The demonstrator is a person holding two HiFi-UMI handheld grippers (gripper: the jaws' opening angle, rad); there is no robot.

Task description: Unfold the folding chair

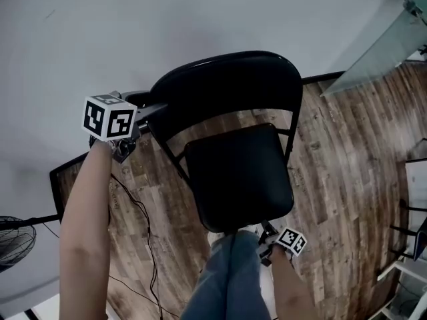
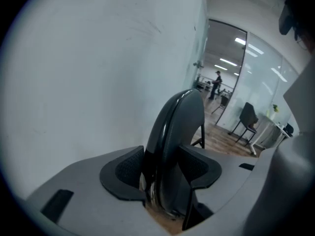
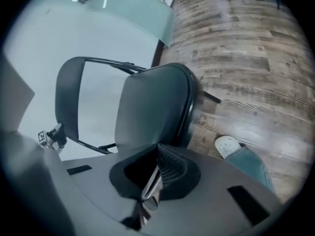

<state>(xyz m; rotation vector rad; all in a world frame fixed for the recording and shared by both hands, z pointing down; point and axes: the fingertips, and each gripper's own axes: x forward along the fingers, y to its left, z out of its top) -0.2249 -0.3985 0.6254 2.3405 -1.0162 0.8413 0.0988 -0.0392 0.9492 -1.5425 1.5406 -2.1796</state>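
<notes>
In the head view, the black folding chair (image 1: 233,172) stands at the centre on the wood floor (image 1: 333,152), against a white wall (image 1: 133,25). Its backrest (image 1: 227,82) is toward 12 o'clock and its seat (image 1: 240,175) is just below that. The left gripper (image 1: 137,122) meets the backrest's edge at 9 o'clock. The right gripper (image 1: 270,235) sits by the seat's front corner at 5 o'clock, beside the person's jeans leg (image 1: 227,279).

In the left gripper view, the jaws are clamped on the rounded edge of the backrest (image 2: 177,127), one pad pressed on each face. The backrest rises from the left gripper (image 2: 162,173) toward 12 o'clock.

In the right gripper view, the jaws of the right gripper (image 3: 156,173) are closed together with nothing between them. The seat (image 3: 152,107) is just beyond them at 12 o'clock, and the backrest (image 3: 69,92) is at 10 o'clock. A white shoe (image 3: 227,145) rests on the floor at 3 o'clock.
</notes>
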